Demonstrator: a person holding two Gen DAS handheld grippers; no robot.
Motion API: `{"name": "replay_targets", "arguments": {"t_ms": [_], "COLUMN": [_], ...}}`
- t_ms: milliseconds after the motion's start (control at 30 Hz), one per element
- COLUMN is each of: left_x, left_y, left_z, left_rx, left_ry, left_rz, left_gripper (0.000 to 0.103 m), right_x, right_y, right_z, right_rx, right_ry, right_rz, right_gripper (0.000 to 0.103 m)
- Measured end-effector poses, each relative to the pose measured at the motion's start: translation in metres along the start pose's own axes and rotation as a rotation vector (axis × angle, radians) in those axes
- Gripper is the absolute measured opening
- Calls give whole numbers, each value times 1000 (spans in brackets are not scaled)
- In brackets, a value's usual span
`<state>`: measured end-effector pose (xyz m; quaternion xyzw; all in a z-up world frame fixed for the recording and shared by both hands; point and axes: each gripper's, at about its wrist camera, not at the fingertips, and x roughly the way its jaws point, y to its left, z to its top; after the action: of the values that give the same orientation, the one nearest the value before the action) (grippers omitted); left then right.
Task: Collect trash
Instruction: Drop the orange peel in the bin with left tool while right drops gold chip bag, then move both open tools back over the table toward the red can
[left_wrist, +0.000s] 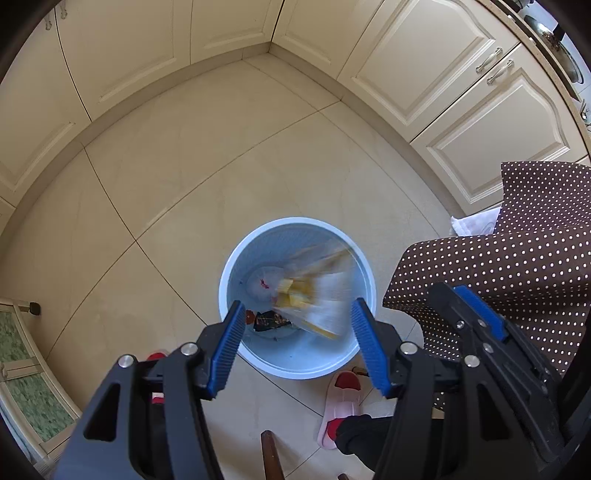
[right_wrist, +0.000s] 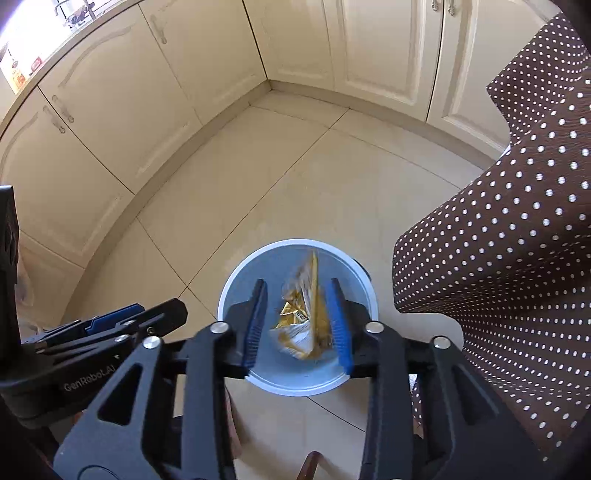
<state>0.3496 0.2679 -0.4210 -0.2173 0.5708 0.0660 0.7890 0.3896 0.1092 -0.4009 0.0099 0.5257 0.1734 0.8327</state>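
A light blue round trash bin (left_wrist: 258, 354) stands on the tiled floor; it also shows in the right wrist view (right_wrist: 255, 266). A yellow-and-white snack wrapper (left_wrist: 317, 291) is blurred in mid-air over the bin's mouth, free of both grippers; the right wrist view shows it too (right_wrist: 306, 314). Inside the bin lie a white crumpled piece (left_wrist: 264, 282) and a dark wrapper (left_wrist: 269, 319). My left gripper (left_wrist: 297, 321) is open above the bin. My right gripper (right_wrist: 297, 314) is open above the bin, the wrapper between its fingers but untouched.
A brown polka-dot tablecloth (left_wrist: 498, 273) hangs at the right, also in the right wrist view (right_wrist: 498, 258). Cream cabinets (left_wrist: 424, 66) line the walls. Pink-and-red slippers (left_wrist: 341, 406) and a wooden chair part (left_wrist: 271, 458) are below the bin. A glass-door cabinet (left_wrist: 22, 369) stands at left.
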Motion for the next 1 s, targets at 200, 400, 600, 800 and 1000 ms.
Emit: {"name": "replay_targets", "arguments": {"t_ms": [200, 400, 600, 800, 1000], "left_x": [-22, -69, -142, -206, -241], "left_y": [-11, -40, -92, -161, -242], "left_z": [-4, -13, -33, -62, -87], "left_rx": [19, 71, 163, 304, 451], "left_ry": [-36, -112, -235, -339, -379], "left_rz": [-2, -31, -90, -164, -236], "left_gripper": [59, 59, 59, 63, 67], "right_x": [-26, -92, -196, -309, -403], "right_y": [-10, -14, -28, -68, -154], "right_z": [-1, -1, -9, -34, -72], "right_rx": [-9, -21, -36, -24, 112], "right_ry": [-36, -142, -335, -544, -693], "right_rz": [-8, -22, -62, -132, -273], "right_gripper": [40, 40, 42, 46, 52]}}
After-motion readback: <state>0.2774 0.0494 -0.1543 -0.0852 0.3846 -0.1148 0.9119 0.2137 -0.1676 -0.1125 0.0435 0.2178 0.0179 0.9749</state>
